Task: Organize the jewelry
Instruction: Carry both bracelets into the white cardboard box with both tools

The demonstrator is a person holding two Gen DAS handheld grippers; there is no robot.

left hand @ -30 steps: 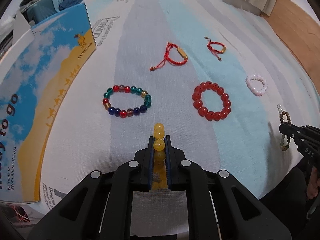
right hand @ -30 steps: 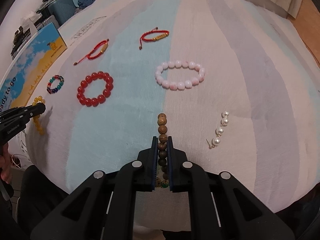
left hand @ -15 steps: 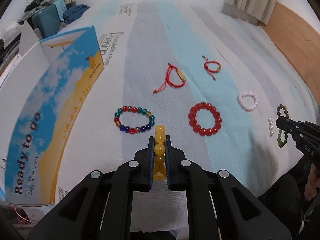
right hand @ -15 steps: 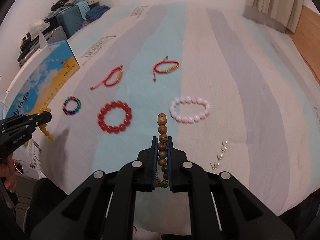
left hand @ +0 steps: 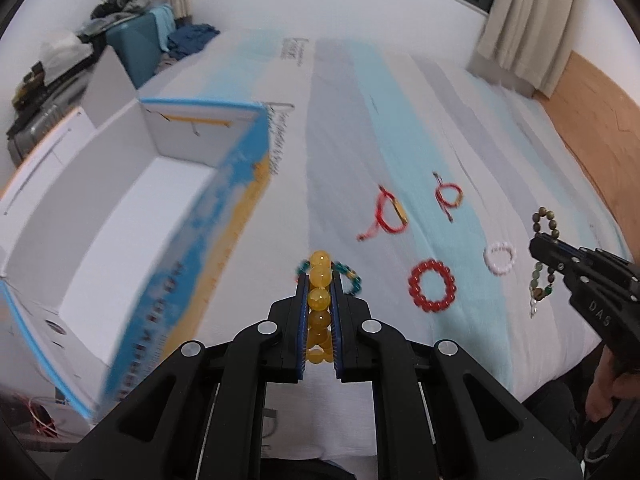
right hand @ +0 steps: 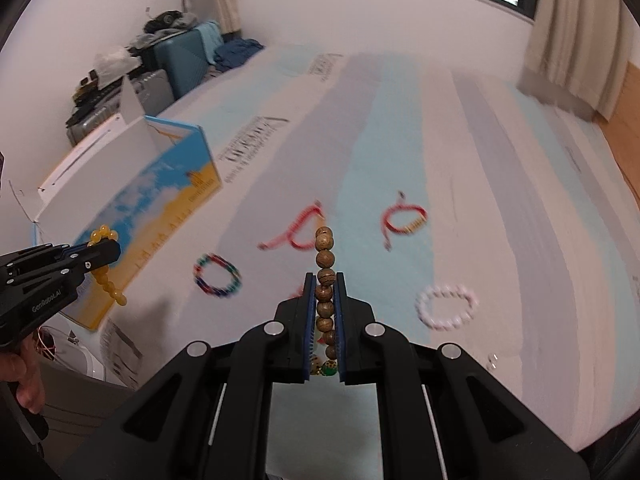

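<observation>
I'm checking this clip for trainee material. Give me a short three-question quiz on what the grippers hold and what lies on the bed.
1. True or false: the left gripper is shut on the yellow bead bracelet.
2. What does the right gripper hold? A) pink bead bracelet B) brown wooden bead bracelet C) red cord bracelet
3. Fill in: the open box looks ____ inside.

Key: 1 true; 2 B, the brown wooden bead bracelet; 3 empty.

Glossy amber-yellow beads [left hand: 319,276], matt brown wooden-looking beads [right hand: 325,258], a woven striped cloth [left hand: 400,112] and a printed cardboard box [left hand: 224,208].
</observation>
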